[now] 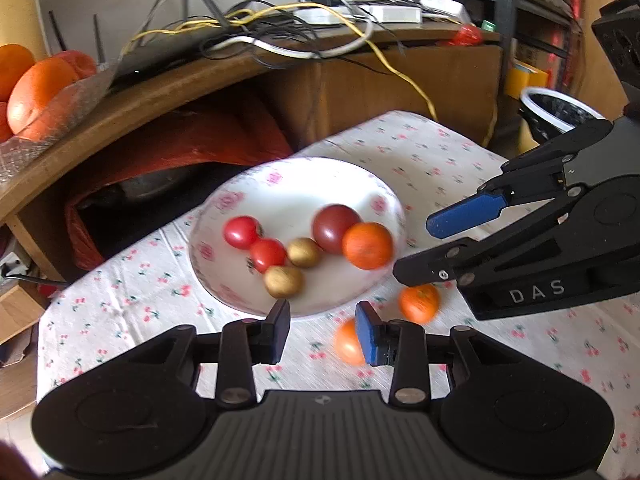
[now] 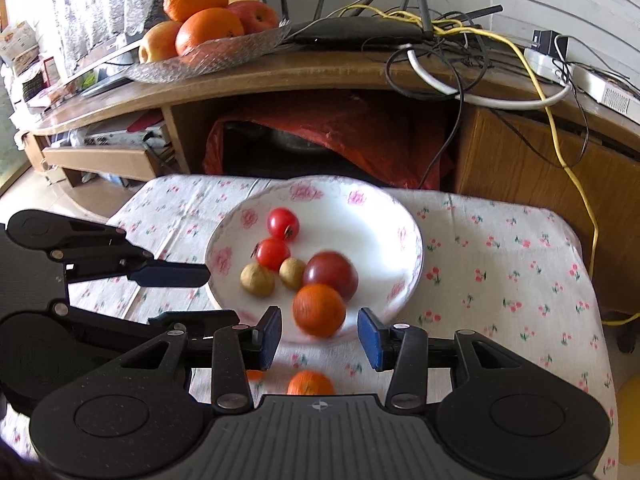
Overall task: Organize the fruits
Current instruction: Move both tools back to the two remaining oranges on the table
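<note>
Both sets of fingers are spread apart and empty right now, nothing pinched in either one. From the left wrist view, the left gripper (image 1: 322, 330) hangs over the near edge of the plate (image 1: 240, 300), with one orange (image 1: 347, 343) on the desk (image 1: 120, 312) peeking out behind its blue right finger and a second orange (image 1: 419, 303) on the cloth just past it at about 2 o'clock. On the white flowered plate there's a third orange (image 1: 367, 245) at roughly 3 o'clock, touching a dark red tomato (image 1: 336, 228), two small red tomatoes (image 1: 242, 232) toward 9 o'clock, and two brownish-gold little fruits (image 1: 283, 281) near 6 o'clock. In that same view the right gripper (image 1: 432, 246) comes in from the right, its tips just beside the plate's rim. Right wrist view shows the right gripper (image 2: 320, 338) with the plate's orange (image 2: 319, 310) sitting in the gap beyond the tips, not gripped. Back at 11 o'clock a glass dish of big oranges (image 2: 208, 32) sits on a wooden shelf (image 2: 280, 72).
</note>
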`<state>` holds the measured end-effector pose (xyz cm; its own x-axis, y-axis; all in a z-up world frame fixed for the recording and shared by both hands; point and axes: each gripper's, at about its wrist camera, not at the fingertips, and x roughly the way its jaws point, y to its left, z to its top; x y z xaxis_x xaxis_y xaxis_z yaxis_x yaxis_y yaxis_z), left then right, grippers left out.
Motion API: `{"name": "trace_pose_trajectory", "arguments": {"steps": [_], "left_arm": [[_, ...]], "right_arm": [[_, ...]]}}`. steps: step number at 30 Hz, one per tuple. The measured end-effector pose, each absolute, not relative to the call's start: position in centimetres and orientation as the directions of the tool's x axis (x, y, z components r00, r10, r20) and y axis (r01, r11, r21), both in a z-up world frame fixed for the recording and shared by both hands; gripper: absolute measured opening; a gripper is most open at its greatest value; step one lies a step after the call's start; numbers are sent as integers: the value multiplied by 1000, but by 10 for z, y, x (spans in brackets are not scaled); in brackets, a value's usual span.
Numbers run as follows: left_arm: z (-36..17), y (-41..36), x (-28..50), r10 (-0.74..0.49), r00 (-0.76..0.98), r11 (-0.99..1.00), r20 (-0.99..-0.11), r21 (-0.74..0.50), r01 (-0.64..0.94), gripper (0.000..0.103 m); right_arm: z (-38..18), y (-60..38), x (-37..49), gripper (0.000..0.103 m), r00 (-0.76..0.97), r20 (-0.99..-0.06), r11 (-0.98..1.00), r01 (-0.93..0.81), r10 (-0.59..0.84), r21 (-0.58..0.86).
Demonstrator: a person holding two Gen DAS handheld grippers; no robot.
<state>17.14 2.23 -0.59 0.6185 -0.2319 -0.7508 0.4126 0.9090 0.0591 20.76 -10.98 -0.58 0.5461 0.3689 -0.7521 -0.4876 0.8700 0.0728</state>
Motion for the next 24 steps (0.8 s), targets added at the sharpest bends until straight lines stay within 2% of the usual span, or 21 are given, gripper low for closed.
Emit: {"name": "trace_pose_trajectory", "arguments": {"steps": [9, 24], "left_arm": [[-11, 12, 162, -255, 585, 886, -770, 56, 460, 45], [-21, 9, 166, -265, 549, 875, -793, 42, 482, 45]], "right_arm": [[-17, -119, 188, 38, 492, -793, 861, -502, 359, 79], [-25, -118, 195, 39, 465, -803, 859, -500, 371, 108]]}}
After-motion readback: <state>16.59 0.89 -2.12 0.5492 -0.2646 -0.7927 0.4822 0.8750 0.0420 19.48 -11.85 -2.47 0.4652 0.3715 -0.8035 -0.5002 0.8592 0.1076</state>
